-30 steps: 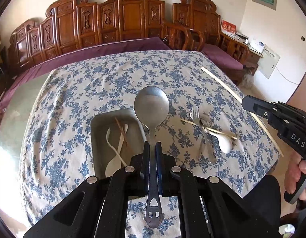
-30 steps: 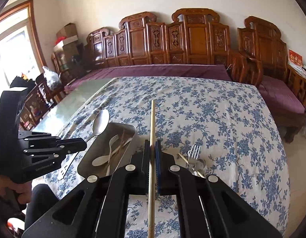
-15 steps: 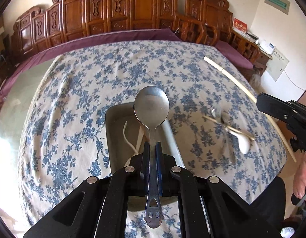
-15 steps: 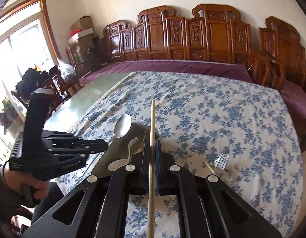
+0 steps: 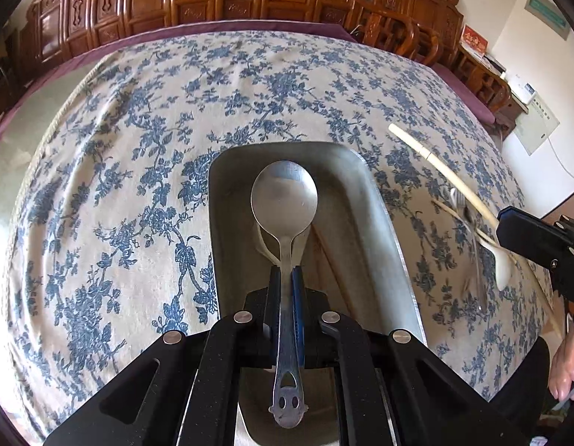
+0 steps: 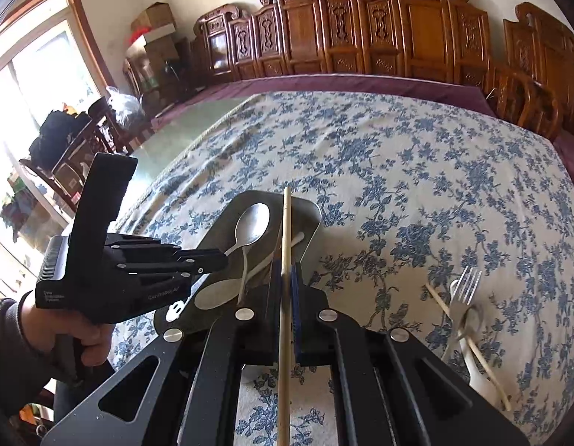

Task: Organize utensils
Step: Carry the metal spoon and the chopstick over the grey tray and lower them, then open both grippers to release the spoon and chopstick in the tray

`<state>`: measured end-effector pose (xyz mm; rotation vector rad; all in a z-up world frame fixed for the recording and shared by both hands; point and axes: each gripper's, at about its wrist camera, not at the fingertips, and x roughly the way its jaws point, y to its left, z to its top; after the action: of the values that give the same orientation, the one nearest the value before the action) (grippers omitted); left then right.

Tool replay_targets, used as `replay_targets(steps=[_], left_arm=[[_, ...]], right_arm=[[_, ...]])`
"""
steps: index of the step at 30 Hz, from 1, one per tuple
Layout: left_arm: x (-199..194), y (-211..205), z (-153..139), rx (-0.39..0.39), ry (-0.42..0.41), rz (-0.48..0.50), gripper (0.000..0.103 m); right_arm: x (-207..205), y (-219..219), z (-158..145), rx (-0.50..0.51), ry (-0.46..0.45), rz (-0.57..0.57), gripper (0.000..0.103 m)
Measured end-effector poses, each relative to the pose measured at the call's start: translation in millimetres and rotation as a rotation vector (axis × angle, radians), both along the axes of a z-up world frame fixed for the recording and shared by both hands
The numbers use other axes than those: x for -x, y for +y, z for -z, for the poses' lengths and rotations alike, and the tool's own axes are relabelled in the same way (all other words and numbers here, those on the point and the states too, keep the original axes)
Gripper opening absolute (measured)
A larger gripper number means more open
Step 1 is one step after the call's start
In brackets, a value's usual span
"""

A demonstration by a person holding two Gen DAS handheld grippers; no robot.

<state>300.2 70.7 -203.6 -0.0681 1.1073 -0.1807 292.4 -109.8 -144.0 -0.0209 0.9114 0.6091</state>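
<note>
Between your left gripper's fingers sits the metal spoon, pinched tight by the neck of its handle, bowl pointing forward and hanging right over the grey metal tray, while the handle's cut-out end pokes back toward the camera. Under that bowl you can see a white spoon lying in the tray, mostly hidden, with a thin brown stick slanting beside it. Now your right gripper: its fingers are clamped just as narrowly on a pale wooden chopstick, which runs straight ahead, and its tip reaches out above the tray's far half. From that right-hand view your left gripper comes in from the left side with the metal spoon held above the tray, and a white spoon and a fork lie inside beneath it. Off to the right, well apart from the tray, a small cluster waits on the blue floral tablecloth: a metal fork, a second white spoon and another chopstick crossing over them, all touching in a loose heap. Your left hand, in a dark sleeve, grips the handle low at the left edge. Beyond the cloth, carved wooden chairs line the wall.
</note>
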Motion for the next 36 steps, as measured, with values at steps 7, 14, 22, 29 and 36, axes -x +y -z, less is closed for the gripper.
replay_targets(steps=[7, 14, 22, 29, 36], left_arm=[[-10.5, 1.0, 17.0, -0.016, 0.034, 0.009, 0.005], [-17.2, -0.4, 19.6, -0.028, 0.05, 0.012, 0.006], [-5.2, 7.0, 0.8, 0.001, 0.01, -0.008, 0.006], [19.7, 19.6, -33.2, -0.003, -0.065, -0.024, 0.006], [39.6, 37.1, -56.6, -0.019, -0.116, -0.044, 0.006]], right_arm=[[-9.0, 10.2, 11.1, 0.007, 0.03, -0.013, 0.006], [-12.4, 13.6, 14.2, 0.015, 0.035, -0.018, 0.006], [-13.9, 16.2, 16.8, 0.004, 0.049, -0.011, 0.006], [-13.3, 35.2, 25.5, -0.013, 0.068, -0.018, 0.006], [-18.1, 57.6, 45.1, -0.009, 0.112, 0.007, 0.006]])
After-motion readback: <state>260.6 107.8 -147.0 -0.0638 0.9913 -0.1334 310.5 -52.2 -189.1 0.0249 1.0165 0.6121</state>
